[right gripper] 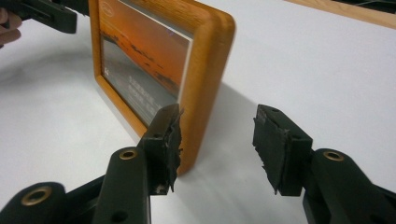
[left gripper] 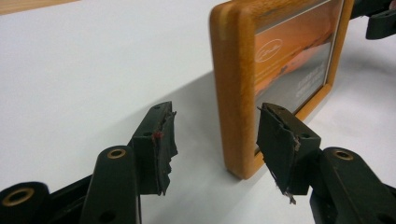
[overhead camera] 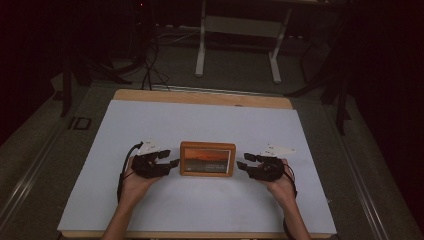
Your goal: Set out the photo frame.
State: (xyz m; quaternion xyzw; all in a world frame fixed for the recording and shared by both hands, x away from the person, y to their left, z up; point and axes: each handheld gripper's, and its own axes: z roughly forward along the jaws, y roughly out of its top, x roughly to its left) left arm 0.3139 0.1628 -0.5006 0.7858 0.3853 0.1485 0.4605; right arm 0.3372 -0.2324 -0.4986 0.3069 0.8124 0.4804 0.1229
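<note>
Picture frame (overhead camera: 207,159), wooden-edged and carrying an orange sunset print, stands upright on the white sheet that covers the table (overhead camera: 200,210), directly between our two hand-held grippers. Going from left to right, we see our left hand-held gripper (overhead camera: 172,161) first, its tips just beside the frame's left edge and pointing toward it. In the left gripper view, the left hand-held gripper (left gripper: 212,144) has its jaws spread wide, with the near upright of the frame (left gripper: 238,93) in the gap between them; neither pad (left gripper: 163,140) presses on the wood, so it holds nothing. Next comes the frame itself, its glass face turned toward us and its lower edge on the sheet. Last, our right hand-held gripper (overhead camera: 243,162) sits just beside the frame's right edge, aimed back at it. In the right gripper view, the right hand-held gripper (right gripper: 217,144) is likewise open: one pad (right gripper: 166,140) lies in front of the frame's (right gripper: 205,79) near corner, though we cannot tell whether it touches, and the other pad stands clear over bare sheet. Beyond the sheet, the wooden rim of the table (overhead camera: 200,97) shows at the far edge.
</note>
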